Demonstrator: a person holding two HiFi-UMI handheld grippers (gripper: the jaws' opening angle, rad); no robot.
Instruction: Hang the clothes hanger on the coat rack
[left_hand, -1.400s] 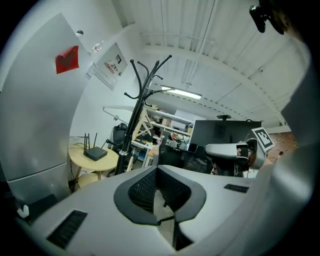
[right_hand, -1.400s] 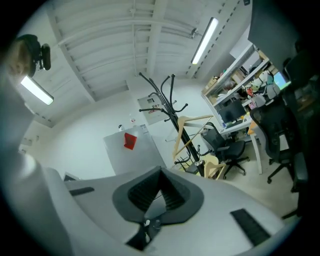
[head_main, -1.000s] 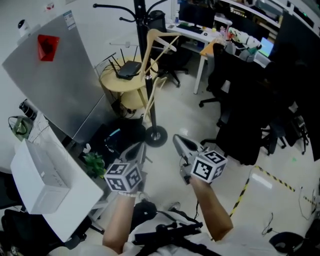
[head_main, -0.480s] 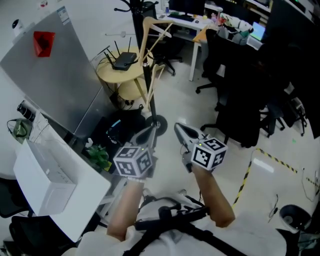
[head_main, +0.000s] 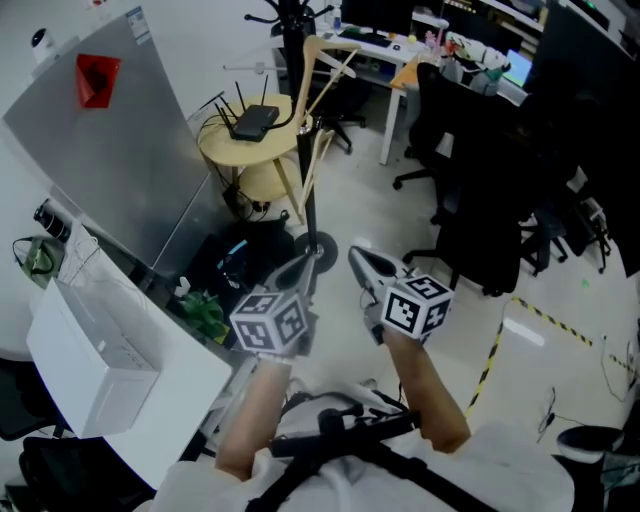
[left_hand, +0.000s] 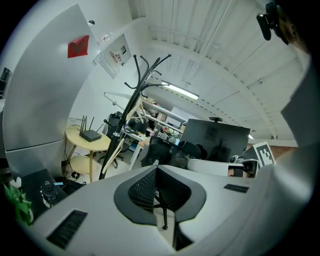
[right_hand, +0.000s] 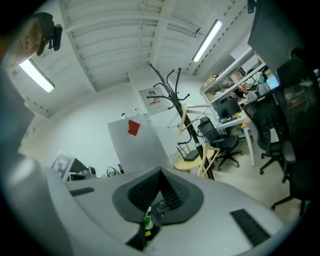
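So the clothes hanger (head_main: 322, 58), the wooden one, is sitting high on the coat rack (head_main: 311, 225), well ahead of both sets of jaws and nowhere near touching them. From what we're seeing, it's hooked over one of the upper arms and tilting a bit. We're reading the hanging step as basically done. There's also a second wooden piece (head_main: 318, 165) leaning along the pole lower down, just beyond the jaw tips in the head view. It may be another hanger, but we can't tell for sure. If it is one, that could be what's left.

In the left gripper view the rack is standing up and to the left of the tips, and in the right gripper view it's up and to the right.

The left gripper (head_main: 305, 265) is showing its jaws pressed together with nothing between them. Same for the right gripper (head_main: 358, 260): jaws together, empty.

Pose-wise, we're holding both grippers out in front, side by side and near each other, pointing roughly level towards the rack's base, with bare forearms coming in from below. Past the rack, left of the tips, a round yellow table (head_main: 228, 152) is carrying a router (head_main: 255, 122).
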